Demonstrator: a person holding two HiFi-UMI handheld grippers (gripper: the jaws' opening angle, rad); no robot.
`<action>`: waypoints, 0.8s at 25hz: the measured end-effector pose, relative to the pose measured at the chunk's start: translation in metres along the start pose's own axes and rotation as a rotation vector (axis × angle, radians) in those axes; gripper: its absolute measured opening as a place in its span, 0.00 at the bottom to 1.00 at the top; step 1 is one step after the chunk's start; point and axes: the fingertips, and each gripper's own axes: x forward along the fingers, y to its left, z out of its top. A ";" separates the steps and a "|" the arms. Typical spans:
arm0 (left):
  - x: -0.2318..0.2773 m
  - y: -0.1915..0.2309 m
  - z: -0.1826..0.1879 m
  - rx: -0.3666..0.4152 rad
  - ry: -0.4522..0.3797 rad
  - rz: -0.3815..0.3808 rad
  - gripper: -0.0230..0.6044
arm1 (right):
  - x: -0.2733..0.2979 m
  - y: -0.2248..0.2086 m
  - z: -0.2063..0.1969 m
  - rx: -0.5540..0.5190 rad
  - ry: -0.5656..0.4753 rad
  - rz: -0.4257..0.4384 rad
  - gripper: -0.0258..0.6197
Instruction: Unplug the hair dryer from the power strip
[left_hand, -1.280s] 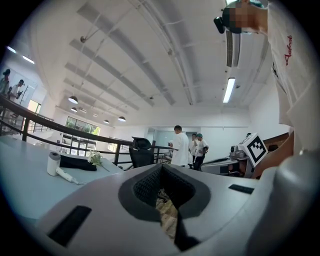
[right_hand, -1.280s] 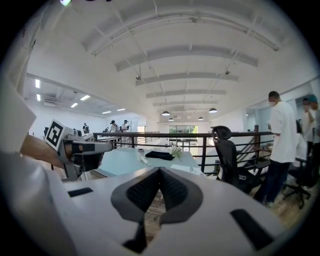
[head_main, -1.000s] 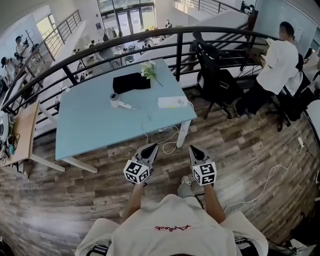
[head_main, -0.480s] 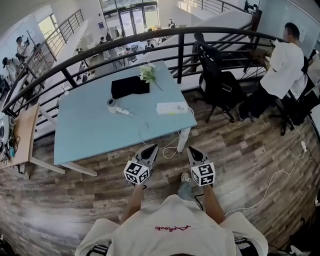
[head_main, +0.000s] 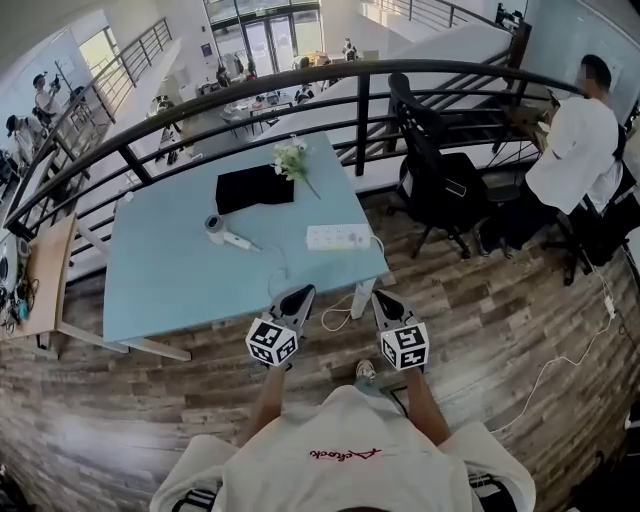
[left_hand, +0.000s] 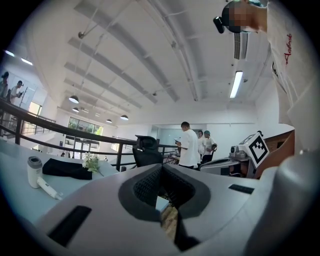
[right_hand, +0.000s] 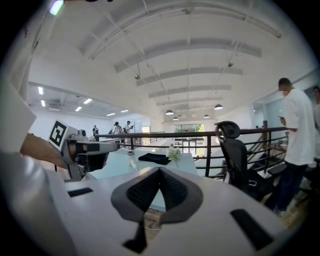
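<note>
White power strip (head_main: 338, 237), probably unanchored, could slide off the table (head_main: 170, 285) if the hair dryer (head_main: 221, 229) gets yanked; left gripper (head_main: 299, 294) and right gripper (head_main: 380, 298) are closed, empty.

near tabletop (head_main: 170, 290) open, flowers (head_main: 290, 158) (far edge)

- Light blue table (head_main: 180, 290) on wood-plank floor (head_main: 500, 310).
- Black curved railing (head_main: 360, 72) just behind the table.
- Black office chair (head_main: 440, 185) right of table, person in white shirt (head_main: 570, 150) farther right.
- Small wooden desk (head_main: 45, 265) left of table.
- Glass doors (head_main: 262, 38) far behind table.
- White beamed ceiling (left_hand: 125, 60), tube light (left_hand: 236, 84) lit.
</note>
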 end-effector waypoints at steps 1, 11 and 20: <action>0.007 0.003 0.002 0.001 -0.003 0.006 0.05 | 0.006 -0.006 0.003 -0.004 -0.002 0.007 0.07; 0.075 0.024 0.010 -0.003 0.004 0.060 0.05 | 0.050 -0.064 0.022 -0.009 -0.007 0.070 0.07; 0.138 0.032 0.009 0.006 0.014 0.087 0.05 | 0.079 -0.119 0.020 0.009 -0.004 0.108 0.07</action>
